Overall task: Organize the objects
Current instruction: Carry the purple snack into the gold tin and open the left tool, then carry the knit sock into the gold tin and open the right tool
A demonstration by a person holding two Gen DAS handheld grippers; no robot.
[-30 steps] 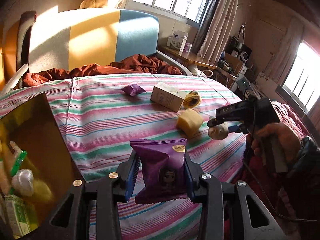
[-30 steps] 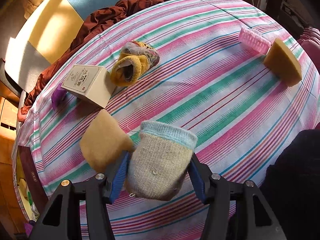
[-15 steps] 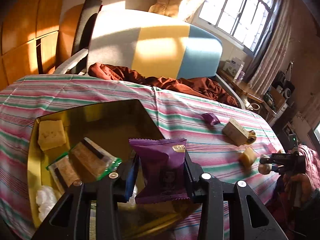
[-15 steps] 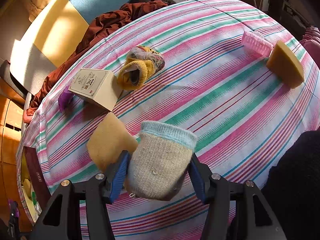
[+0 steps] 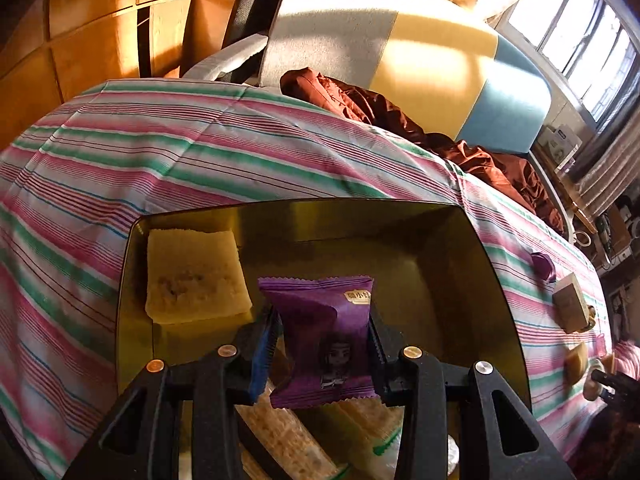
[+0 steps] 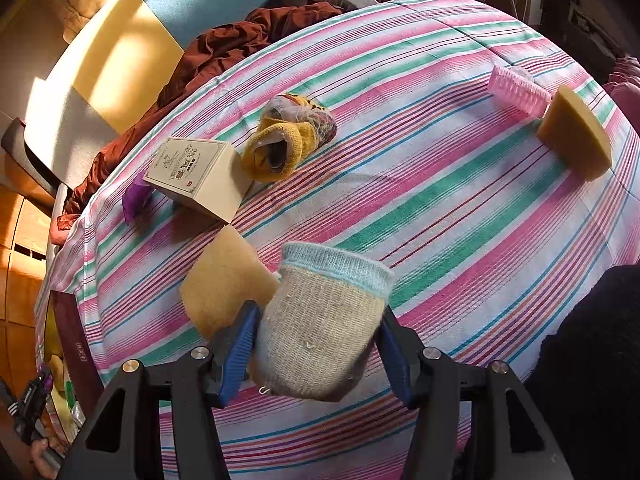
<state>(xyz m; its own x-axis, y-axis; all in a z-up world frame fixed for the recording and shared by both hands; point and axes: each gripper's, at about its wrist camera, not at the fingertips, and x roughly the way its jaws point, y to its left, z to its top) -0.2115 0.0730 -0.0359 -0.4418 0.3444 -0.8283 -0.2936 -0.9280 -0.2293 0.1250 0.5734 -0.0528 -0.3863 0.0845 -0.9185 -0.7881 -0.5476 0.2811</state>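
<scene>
We are holding a purple snack packet (image 5: 322, 338) clamped in the left hand-held gripper (image 5: 320, 344) above the gold tray (image 5: 496, 276) on the striped surface (image 6: 440, 168); we are gripping a rolled grey sock (image 6: 324, 320) in the right hand-held gripper (image 6: 316, 344), beside a yellow sponge (image 6: 224, 280).

Two purple snack packets: one (image 5: 322, 336) over the gold tray (image 5: 496, 280), one (image 6: 134, 199) lying on the striped cloth. Three yellow sponge pieces on the cloth: a wedge (image 6: 574, 136), a slab (image 6: 224, 280), plus a square (image 5: 194, 276) inside the tray. Two socks, grey-blue (image 6: 324, 324) and mustard (image 6: 288, 138). One cardboard box (image 6: 196, 176), one pink roller (image 6: 518, 88), one tray.
</scene>
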